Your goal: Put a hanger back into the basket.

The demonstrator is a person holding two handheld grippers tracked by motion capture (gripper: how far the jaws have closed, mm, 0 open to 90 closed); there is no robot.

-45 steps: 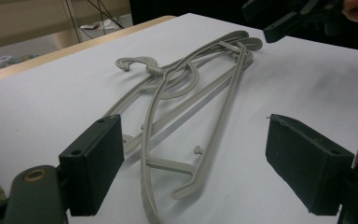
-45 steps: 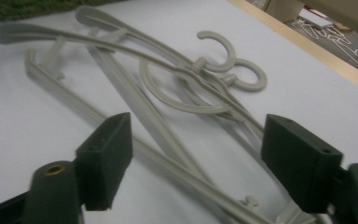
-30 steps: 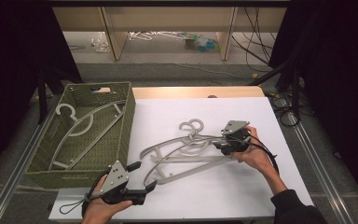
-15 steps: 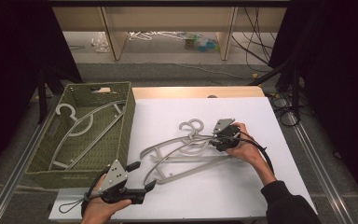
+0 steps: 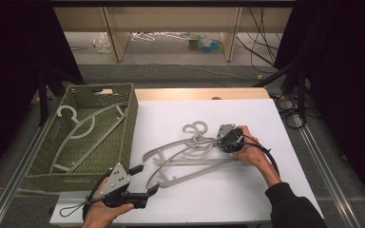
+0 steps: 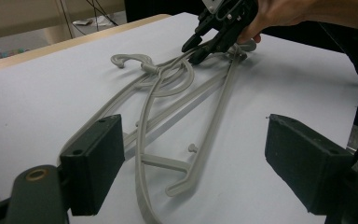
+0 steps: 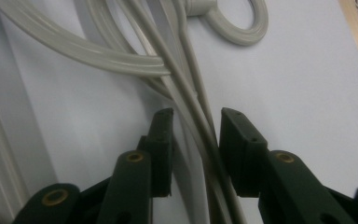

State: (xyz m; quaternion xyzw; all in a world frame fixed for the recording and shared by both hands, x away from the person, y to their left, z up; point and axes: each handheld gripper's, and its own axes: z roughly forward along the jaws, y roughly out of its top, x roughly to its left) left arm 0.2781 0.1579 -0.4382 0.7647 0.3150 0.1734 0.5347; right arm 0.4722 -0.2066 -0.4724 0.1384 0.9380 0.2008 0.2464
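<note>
Right gripper view shows the right tool part-open, straddling hanger arms ungripped.

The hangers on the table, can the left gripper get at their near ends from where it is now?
Probably yes. The left gripper is open, its fingers point at the hangers, and bare table lies between them.

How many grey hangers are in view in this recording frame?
3, as far as I can tell: one lies in the green basket at; two overlap on the white table, at and. Others may be hidden in the overlap.
</note>
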